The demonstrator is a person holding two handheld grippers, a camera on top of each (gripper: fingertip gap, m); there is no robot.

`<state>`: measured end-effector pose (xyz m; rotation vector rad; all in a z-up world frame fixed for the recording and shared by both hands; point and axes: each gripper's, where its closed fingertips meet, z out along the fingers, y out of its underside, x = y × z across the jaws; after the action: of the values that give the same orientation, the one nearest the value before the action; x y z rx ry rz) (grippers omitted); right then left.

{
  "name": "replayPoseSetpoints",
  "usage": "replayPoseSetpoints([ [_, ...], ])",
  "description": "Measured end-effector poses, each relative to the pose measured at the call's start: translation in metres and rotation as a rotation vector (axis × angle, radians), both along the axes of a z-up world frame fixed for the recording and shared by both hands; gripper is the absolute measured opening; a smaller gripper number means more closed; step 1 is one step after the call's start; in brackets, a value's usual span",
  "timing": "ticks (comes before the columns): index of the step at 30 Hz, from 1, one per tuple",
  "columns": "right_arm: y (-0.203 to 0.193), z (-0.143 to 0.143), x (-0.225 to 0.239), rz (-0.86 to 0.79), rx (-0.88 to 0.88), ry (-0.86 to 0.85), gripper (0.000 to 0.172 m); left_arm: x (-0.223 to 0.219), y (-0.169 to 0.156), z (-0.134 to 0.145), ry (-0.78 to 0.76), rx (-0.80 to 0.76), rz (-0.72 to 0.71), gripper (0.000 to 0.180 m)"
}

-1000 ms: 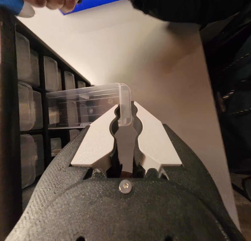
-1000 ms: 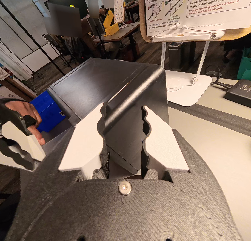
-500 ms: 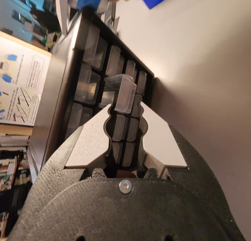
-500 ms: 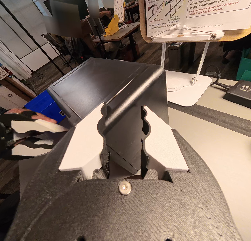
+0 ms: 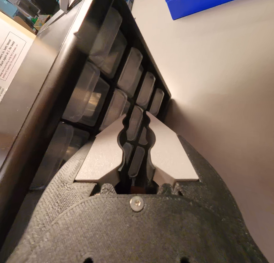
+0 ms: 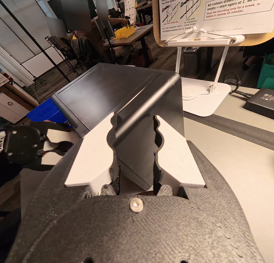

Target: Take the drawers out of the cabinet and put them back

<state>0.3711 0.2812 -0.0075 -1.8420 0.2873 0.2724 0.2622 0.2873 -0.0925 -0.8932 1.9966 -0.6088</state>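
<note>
- Your left gripper (image 5: 136, 115) faces the front of the black cabinet (image 5: 49, 84), its jaws a little apart and holding nothing.
- The clear drawers (image 5: 94, 91) sit in their slots; one drawer front (image 5: 134, 122) shows between your fingertips, beyond them and not gripped.
- Your right gripper (image 6: 134, 116) is wide open above the cabinet's top rear edge, pads clamping nothing.
- A blue box (image 6: 46, 112) lies on the table (image 6: 222, 144) past the cabinet.

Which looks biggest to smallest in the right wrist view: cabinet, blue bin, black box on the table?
1. Cabinet, by far.
2 and 3. Blue bin and black box look alike; both are partly hidden or cut off, so no ranking.
</note>
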Motion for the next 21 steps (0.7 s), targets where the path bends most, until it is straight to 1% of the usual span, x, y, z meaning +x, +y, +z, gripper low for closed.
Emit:
replayPoseSetpoints([
  [3,0.0,0.0,0.0,0.002,-0.001,-0.003,0.052,-0.007,-0.005,-0.002,-0.009,-0.04,-0.017,0.028],
  [6,0.0,0.0,-0.001,0.005,0.002,0.002,0.052,-0.03,-0.009,0.002,-0.006,-0.072,-0.054,0.035],
  [8,0.0,0.0,-0.001,0.006,0.003,0.004,0.052,-0.052,-0.002,0.009,-0.008,-0.084,-0.06,0.036],
  [9,0.0,0.0,-0.001,0.005,0.002,0.004,0.052,-0.064,0.007,0.013,-0.009,-0.084,-0.048,0.037],
  [11,0.0,0.0,-0.001,0.004,0.003,0.004,0.052,-0.088,0.035,0.024,-0.008,-0.082,0.006,0.04],
  [13,0.0,0.0,-0.001,0.004,0.002,0.005,0.052,-0.116,0.072,0.034,0.009,-0.093,0.091,0.045],
  [17,0.0,0.0,0.0,0.001,0.0,0.002,0.052,-0.181,0.163,0.047,0.069,-0.034,0.305,0.048],
  [19,0.0,0.0,0.0,-0.001,-0.002,-0.003,0.052,-0.219,0.203,0.043,0.143,-0.02,0.399,0.05],
  [21,0.0,0.0,0.0,-0.002,-0.002,-0.005,0.053,-0.254,0.236,0.031,0.233,-0.007,0.468,0.051],
])
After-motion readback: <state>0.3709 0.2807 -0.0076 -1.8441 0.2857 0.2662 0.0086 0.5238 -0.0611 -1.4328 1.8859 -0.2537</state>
